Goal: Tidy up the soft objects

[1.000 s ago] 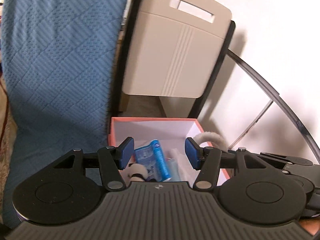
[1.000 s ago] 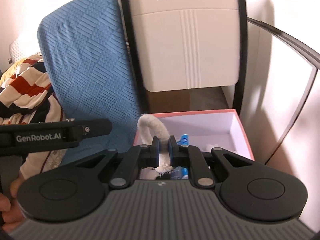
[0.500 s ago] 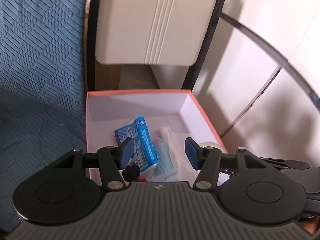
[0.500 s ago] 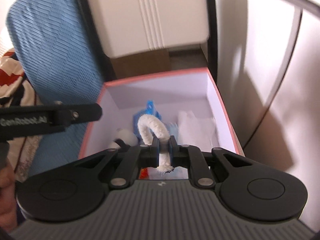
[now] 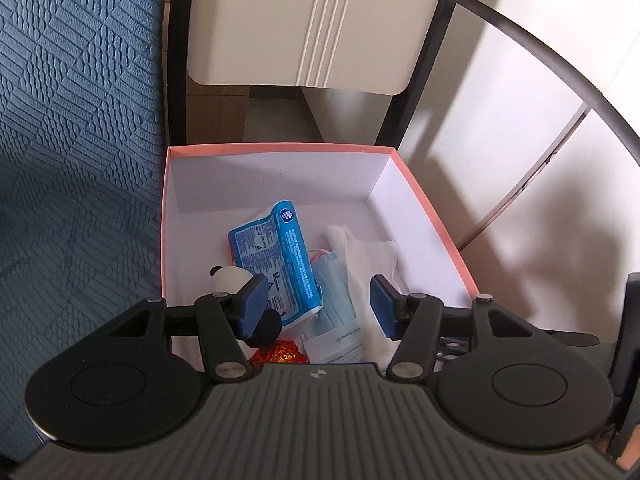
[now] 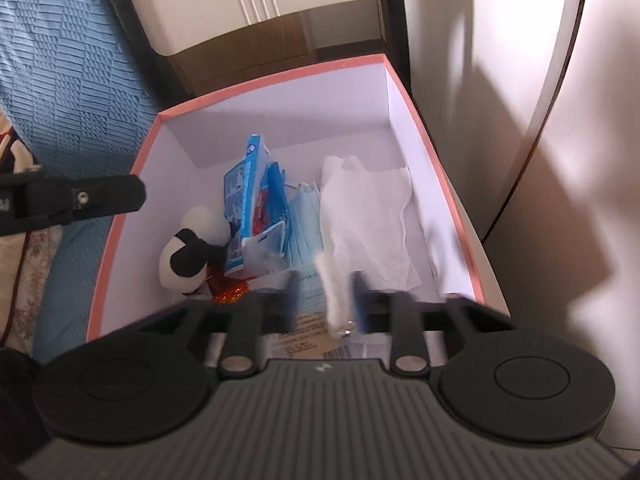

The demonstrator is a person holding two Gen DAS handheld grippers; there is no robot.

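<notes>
A pink-rimmed white box (image 5: 424,208) (image 6: 272,74) holds a blue tissue pack (image 5: 288,256) (image 6: 256,200), a panda plush (image 5: 230,278) (image 6: 188,248), a face mask (image 5: 334,288) (image 6: 302,224), a white cloth (image 5: 372,260) (image 6: 364,216) and a red foil item (image 5: 280,354) (image 6: 230,292). My right gripper (image 6: 326,300) hovers over the box's near side, its jaws opening; a white rope piece (image 6: 330,284) hangs loose between them, blurred. My left gripper (image 5: 318,306) stands open above the box with nothing between its fingers.
A blue quilted cover (image 5: 76,120) (image 6: 60,60) borders the box on the left. A beige folding chair back (image 5: 312,20) stands behind it. A curved black frame (image 5: 560,64) and white wall lie to the right. The left tool's arm (image 6: 76,200) crosses the right wrist view.
Both grippers have sunk toward the box. The right jaws, shut on the white rope before, have parted and the rope slips free between them. The left jaws stay the same width.
</notes>
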